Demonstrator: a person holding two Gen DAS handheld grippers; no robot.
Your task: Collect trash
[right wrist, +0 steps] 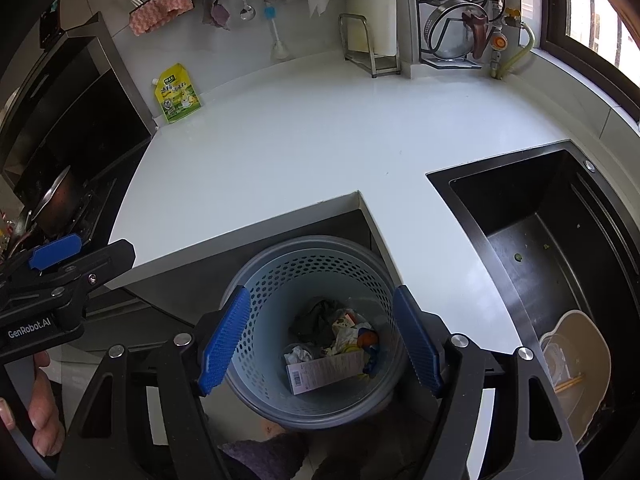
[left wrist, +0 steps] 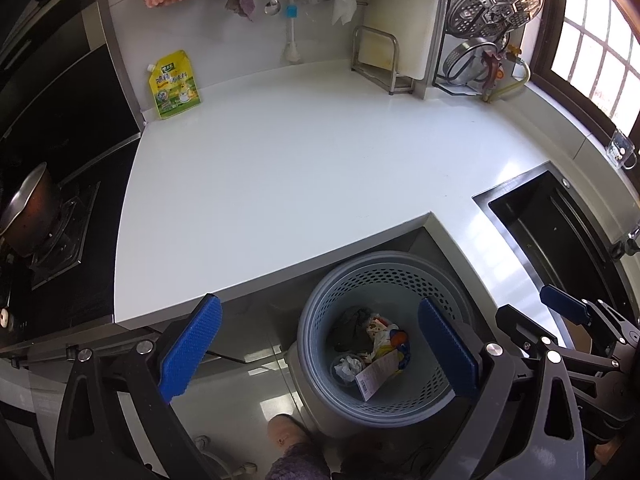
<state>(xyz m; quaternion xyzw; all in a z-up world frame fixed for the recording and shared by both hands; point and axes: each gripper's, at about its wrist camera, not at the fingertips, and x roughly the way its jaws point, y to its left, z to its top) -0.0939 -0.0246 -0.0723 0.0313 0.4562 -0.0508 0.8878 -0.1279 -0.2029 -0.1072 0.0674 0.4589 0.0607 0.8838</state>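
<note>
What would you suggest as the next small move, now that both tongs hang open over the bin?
Probably lift the left tongs away toward the counter. Both tongs are empty, the trash already lies in the bin, and only a yellow pouch remains there.

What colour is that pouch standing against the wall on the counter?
The pouch is yellow and green, with a white spout. The left wrist view shows it best.

So my left gripper (left wrist: 320,350) is hanging wide open over the round grey perforated plastic bin (left wrist: 386,332), nothing between the blue pads. Crumpled wrappers and a barcoded paper tag (left wrist: 374,374) sit inside. The white countertop (left wrist: 300,168) holds one yellow spouted pouch (left wrist: 175,85).
</note>
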